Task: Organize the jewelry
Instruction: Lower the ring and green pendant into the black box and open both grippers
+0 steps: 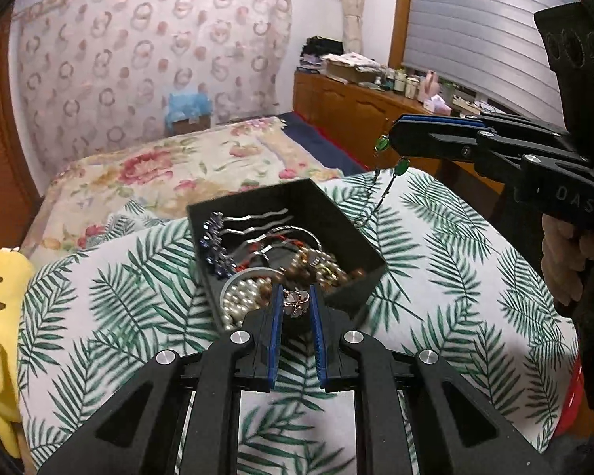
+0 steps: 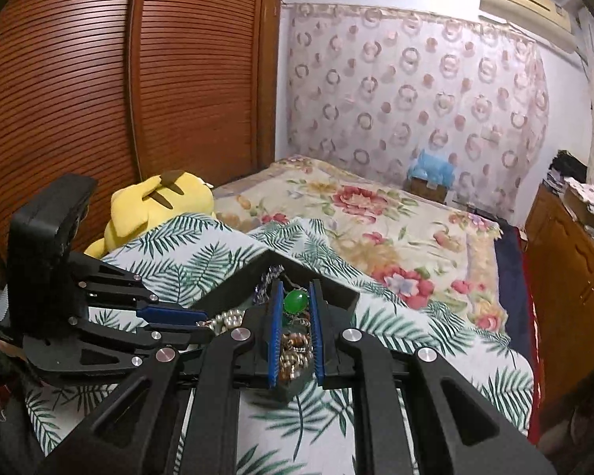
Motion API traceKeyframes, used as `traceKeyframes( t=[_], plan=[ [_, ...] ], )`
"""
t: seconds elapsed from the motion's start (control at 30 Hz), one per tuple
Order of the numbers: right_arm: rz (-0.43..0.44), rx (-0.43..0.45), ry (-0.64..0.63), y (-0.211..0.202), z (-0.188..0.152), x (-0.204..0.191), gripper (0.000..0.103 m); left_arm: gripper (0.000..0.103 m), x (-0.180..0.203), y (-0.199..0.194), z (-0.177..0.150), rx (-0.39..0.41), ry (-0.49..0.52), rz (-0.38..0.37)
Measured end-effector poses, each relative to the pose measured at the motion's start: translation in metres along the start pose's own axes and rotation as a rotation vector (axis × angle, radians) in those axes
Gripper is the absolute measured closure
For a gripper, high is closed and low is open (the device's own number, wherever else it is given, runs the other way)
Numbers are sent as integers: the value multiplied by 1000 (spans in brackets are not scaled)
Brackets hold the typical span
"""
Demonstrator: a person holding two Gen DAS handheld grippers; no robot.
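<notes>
A black box (image 1: 352, 213) holding cream pearls (image 1: 237, 299) sits on a white cloth (image 1: 455, 277) printed with green fern leaves, beside a yellow plush toy (image 2: 158, 206).

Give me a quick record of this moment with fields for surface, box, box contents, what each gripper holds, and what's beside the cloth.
surface: leaf-print cloth
box: black box, open, on the cloth
box contents: pearl beads, wavy hairpins, blue-stone piece
left gripper: shut on a pinkish ring
right gripper: shut on a green-stone chain that hangs toward the box
beside cloth: yellow plush toy
</notes>
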State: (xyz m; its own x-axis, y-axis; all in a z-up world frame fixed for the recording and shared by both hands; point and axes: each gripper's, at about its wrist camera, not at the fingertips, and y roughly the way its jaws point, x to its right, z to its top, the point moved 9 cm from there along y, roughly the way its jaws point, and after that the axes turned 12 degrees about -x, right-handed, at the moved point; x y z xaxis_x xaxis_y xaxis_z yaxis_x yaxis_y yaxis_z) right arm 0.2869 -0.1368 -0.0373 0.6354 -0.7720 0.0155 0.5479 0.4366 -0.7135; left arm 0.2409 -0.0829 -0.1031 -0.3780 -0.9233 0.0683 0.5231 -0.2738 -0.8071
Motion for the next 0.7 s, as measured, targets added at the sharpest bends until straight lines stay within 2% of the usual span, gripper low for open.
traceKeyframes(
  t=[0.2,0.5,0.57,0.7],
  plan=[
    [50,-19,12,20,10,1,88,91,-15,4,11,7,-17,19],
    [45,-61,30,42,5,3,87,91,-29,16,24,7,-44,33],
    [42,-62,40,43,4,5,81,91,-31,19,27,5,-50,35],
    [38,-64,52,44,3,9,81,91,-33,24,30,2,-57,42]
  ],
)
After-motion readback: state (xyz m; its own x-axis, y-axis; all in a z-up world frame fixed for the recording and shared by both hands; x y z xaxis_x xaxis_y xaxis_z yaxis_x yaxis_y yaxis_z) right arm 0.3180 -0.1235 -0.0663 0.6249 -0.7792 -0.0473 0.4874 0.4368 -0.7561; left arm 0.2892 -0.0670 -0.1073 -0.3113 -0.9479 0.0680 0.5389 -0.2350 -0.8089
